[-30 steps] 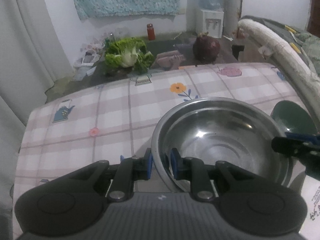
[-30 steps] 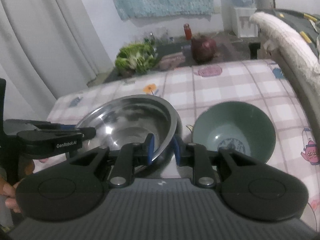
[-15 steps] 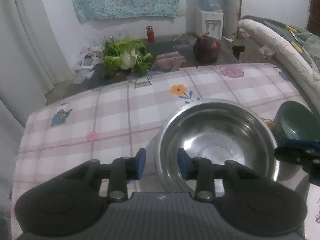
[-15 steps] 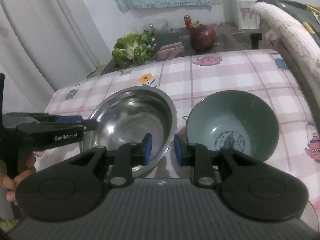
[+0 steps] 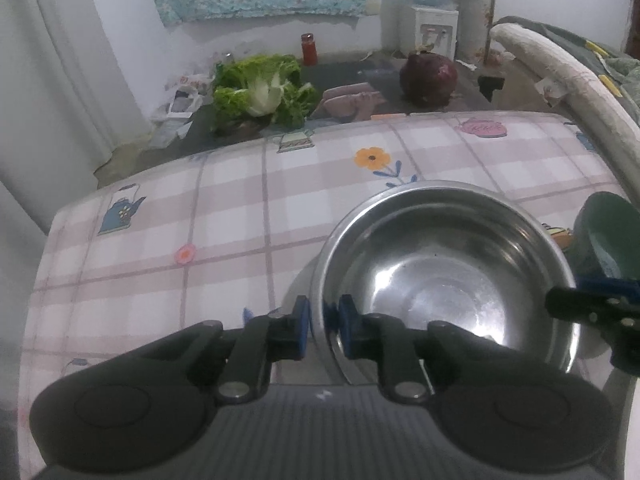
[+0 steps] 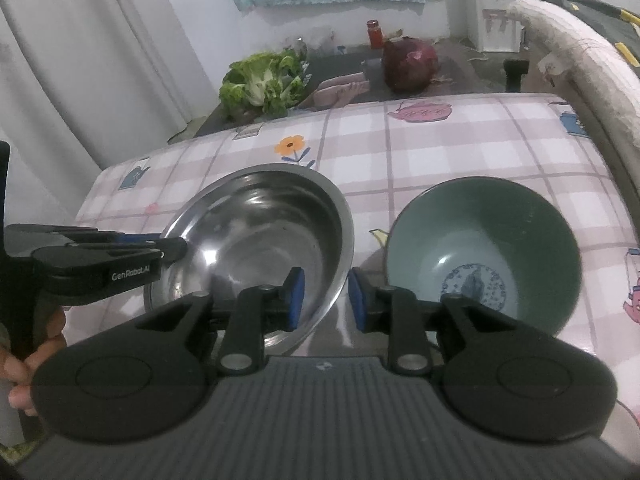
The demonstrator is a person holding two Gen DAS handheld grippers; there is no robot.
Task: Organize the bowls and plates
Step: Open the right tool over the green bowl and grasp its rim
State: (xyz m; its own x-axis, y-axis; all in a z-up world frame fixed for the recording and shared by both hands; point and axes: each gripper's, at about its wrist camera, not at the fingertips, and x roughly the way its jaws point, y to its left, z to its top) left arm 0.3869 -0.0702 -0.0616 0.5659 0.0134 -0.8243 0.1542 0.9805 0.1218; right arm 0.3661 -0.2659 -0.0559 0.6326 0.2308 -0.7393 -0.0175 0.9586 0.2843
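ok so my left claw [image 5: 323, 322], which opened a moment ago, is closing back onto the steel bowl [image 5: 444, 276] rim, right claw [image 6: 326, 298] just hovering slightly open over the tabletop [image 6: 440, 152], empty, so probably re-gripping before nesting it with the green bowl [image 6: 484, 256].

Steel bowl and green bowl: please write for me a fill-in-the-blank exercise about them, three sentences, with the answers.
In the right wrist view, the steel bowl stands to the ___ of the green bowl.
The green bowl has a ___ pattern on its inner bottom.
Beyond the steel bowl, the tablecloth shows an ___ flower.
Missing words: left; blue; orange.
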